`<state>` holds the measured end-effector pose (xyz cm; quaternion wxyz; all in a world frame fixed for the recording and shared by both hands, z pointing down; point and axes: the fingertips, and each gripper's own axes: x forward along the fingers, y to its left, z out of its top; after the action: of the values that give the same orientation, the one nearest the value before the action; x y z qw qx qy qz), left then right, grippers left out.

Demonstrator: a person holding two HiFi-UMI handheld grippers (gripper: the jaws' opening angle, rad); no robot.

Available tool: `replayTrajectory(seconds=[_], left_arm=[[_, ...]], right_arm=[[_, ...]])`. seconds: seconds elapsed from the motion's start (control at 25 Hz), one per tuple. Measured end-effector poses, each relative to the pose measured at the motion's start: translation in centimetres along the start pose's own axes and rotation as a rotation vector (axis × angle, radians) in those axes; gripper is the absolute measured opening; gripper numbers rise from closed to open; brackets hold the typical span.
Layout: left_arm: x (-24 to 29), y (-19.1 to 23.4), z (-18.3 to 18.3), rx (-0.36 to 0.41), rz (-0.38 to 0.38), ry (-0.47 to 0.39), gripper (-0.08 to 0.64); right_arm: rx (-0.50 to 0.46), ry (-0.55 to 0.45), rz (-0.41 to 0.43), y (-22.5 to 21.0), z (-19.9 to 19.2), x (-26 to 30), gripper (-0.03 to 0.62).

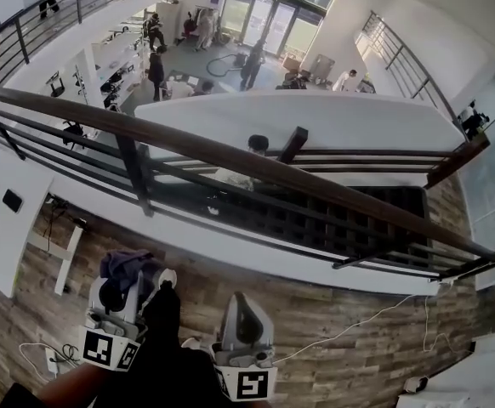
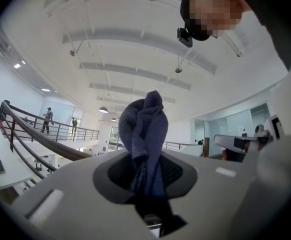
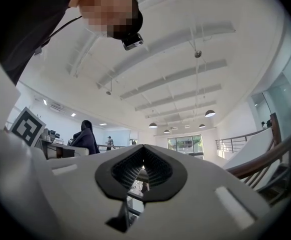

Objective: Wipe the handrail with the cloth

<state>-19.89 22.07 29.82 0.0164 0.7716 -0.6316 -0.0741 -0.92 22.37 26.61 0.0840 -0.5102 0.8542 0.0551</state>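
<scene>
The brown wooden handrail (image 1: 256, 167) runs diagonally across the head view, from upper left to lower right, on dark metal posts. My left gripper (image 1: 137, 280) is held low near the person's body, well short of the rail, and is shut on a bunched dark blue cloth (image 1: 125, 264). In the left gripper view the cloth (image 2: 144, 129) sticks up out of the left gripper (image 2: 148, 171), and the handrail (image 2: 43, 140) shows at the left. My right gripper (image 1: 240, 306) is beside it, shut with nothing in it. The right gripper (image 3: 143, 168) points towards the ceiling, with the handrail (image 3: 273, 156) at its right.
Dark horizontal bars (image 1: 256, 215) fill the railing under the rail. Beyond it is a drop to a lower floor with several people (image 1: 156, 73). I stand on a wood-plank floor (image 1: 332, 313), crossed by a white cable (image 1: 366, 320).
</scene>
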Motion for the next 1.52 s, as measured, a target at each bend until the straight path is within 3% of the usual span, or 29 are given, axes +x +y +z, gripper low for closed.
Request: replayTrajectory(seconds=[0.2,0.68,0.84,1.08,1.28,1.52], left_arm=[[4.6,3.5,-1.1,0.005,-0.012,0.008,0.080],[15.5,11.5,1.1,0.028,-0.051,-0.032,0.081],[18.0,14.5,1.8,-0.013,-0.021,-0.023,0.080],[20.7,18.9,1.9,0.069,0.073,-0.043,0.081],[21.7,22.4,0.8,0.065,0.136,-0.026,0.080],[23.3,23.2,0.5,0.112,0.122,0.005,0.081]], right_arm=[[-0.036,0.024,-0.004,-0.5,-1.7,5.1,0.002],[-0.059,0.034,-0.059,-1.8,-3.0,16.4,0.002],[-0.026,0.055,-0.052,-1.4,-3.7,18.4,0.003],[-0.036,0.050,0.008,-1.3,-3.2,20.8,0.002],[-0.046,0.056,0.000,-1.4,-3.5,21.2,0.002],[-0.031,0.107,0.013,-1.0,-4.3,21.5,0.002]])
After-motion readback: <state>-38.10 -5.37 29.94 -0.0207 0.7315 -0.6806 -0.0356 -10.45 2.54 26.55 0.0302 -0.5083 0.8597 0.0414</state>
